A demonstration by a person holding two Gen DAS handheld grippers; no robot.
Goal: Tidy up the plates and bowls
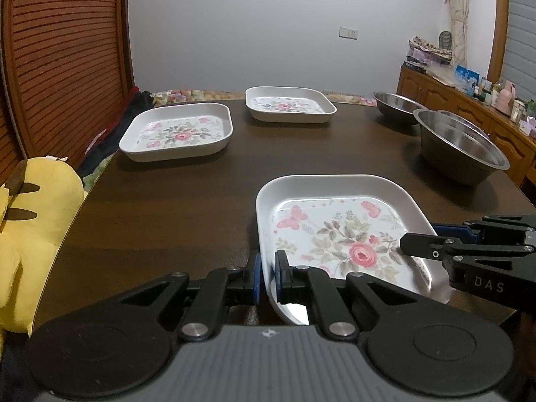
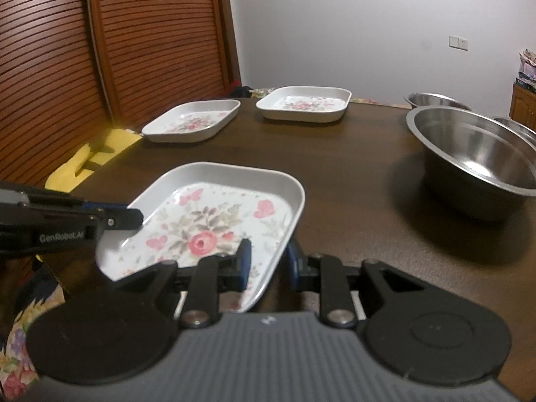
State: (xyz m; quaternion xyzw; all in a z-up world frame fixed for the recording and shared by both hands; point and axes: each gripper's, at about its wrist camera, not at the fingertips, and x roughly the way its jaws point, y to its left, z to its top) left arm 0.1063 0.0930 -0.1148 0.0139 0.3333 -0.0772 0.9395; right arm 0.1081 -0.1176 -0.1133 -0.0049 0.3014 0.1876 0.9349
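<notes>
Apparently tilted, the near plate runs lengthwise away from both grippers.

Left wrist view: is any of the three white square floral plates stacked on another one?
No. The near white square floral plate, the far left plate and the far middle plate each sit apart on the dark wooden table.

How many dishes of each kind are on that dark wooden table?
White square floral plates: 3 (near, far left, far middle)
Round steel bowls: 3 (large, behind it, rim at the right edge)
Total: 6
</notes>
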